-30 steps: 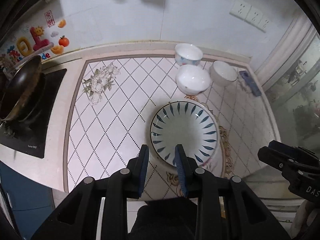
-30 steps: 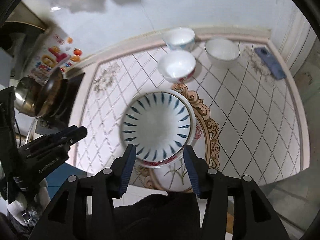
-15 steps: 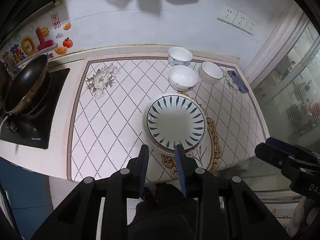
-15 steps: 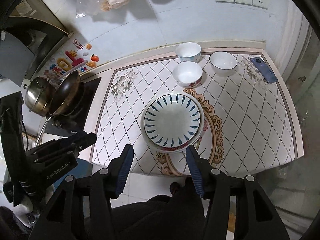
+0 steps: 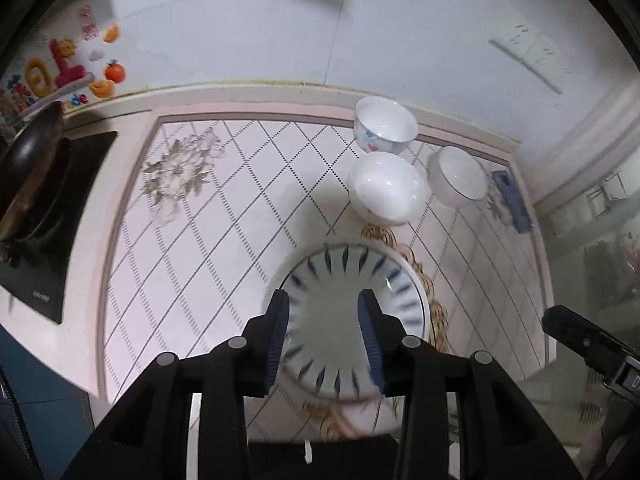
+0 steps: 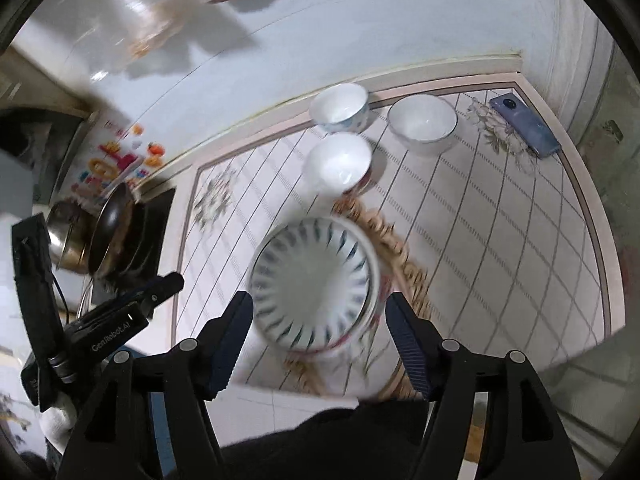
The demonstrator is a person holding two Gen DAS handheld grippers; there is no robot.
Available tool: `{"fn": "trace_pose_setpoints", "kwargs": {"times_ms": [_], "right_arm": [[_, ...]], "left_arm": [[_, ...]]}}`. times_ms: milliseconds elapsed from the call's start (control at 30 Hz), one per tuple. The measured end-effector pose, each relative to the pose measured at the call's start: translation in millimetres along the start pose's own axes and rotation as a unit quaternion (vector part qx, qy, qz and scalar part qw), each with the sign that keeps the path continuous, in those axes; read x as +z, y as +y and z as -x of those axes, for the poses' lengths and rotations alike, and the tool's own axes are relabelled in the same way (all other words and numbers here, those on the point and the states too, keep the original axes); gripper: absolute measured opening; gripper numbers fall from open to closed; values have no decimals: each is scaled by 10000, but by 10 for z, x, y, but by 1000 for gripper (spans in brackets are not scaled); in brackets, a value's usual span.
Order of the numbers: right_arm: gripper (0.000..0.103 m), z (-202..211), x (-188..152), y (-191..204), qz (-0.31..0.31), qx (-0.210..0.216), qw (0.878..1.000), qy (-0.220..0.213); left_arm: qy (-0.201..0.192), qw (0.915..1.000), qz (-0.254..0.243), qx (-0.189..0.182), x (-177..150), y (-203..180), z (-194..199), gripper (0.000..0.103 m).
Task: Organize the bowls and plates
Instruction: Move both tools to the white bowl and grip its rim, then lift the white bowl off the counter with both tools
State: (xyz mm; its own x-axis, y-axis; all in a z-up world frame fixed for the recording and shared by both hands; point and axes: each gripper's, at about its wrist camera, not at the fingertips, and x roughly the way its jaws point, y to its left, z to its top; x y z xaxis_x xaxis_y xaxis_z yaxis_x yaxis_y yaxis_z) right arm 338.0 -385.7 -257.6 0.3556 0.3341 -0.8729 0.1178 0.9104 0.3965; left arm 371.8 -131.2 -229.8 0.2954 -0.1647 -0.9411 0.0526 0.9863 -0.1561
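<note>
While a wok [image 5: 28, 184] sits at the tabletop's [image 5: 224, 240] left, both tongs, left [image 5: 324, 336] and right [image 6: 320, 336], hang apart above the plate [image 6: 314, 280]; three bowls [image 6: 340, 164] stand beyond it, a phone [image 6: 524, 124] far right.

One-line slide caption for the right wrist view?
Open right hand-held gripper above blue-striped plate; three white bowls behind.

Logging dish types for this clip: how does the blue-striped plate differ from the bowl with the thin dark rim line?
The blue-striped plate is wide and shallow; the dark-rimmed bowl is smaller across and deep. The plate carries radial blue dashes; the bowl is plain white inside. The plate sits stacked on another dish near the counter's front; the bowl stands alone near the back wall. Both are white, upright and empty.
</note>
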Motion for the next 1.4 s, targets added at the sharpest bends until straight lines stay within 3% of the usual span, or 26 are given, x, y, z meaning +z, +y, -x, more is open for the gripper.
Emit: {"fn": "trace_pose_setpoints", "kwargs": {"times_ms": [233, 433, 667, 733, 800, 867, 900, 1167, 1400], "right_arm": [[71, -806, 753, -465, -211, 201, 9989, 380], [71, -1610, 1258, -689, -221, 455, 9943, 942], [67, -2278, 1605, -784, -268, 649, 9896, 1254], [56, -2413, 1652, -778, -260, 781, 9878, 1322], [34, -2539, 1653, -753, -221, 826, 9865, 1395], [19, -2625, 1634, -729, -147, 818, 9862, 1434], [17, -2648, 1621, -711, -88, 785, 9868, 1411], [17, -2515, 1505, -662, 7, 735, 9881, 1351], [17, -2026, 1318, -898, -67, 697, 9901, 1215]], "left_arm": [[762, 9944, 428, -594, 659, -170, -883, 33], [1099, 9907, 643, -480, 1055, -274, -1500, 33], [1454, 9861, 651, -476, 1158, -322, -1937, 33], [1413, 9873, 578, -430, 1152, -353, -1969, 33], [1360, 9885, 539, -384, 1166, -379, -2000, 27], [1291, 9900, 488, -290, 1173, -410, -1994, 26], [1269, 9905, 465, -255, 1159, -426, -1984, 26], [1166, 9929, 193, -137, 1045, -637, -1820, 24], [1101, 9932, -215, -326, 688, -1046, -1520, 24]]}}
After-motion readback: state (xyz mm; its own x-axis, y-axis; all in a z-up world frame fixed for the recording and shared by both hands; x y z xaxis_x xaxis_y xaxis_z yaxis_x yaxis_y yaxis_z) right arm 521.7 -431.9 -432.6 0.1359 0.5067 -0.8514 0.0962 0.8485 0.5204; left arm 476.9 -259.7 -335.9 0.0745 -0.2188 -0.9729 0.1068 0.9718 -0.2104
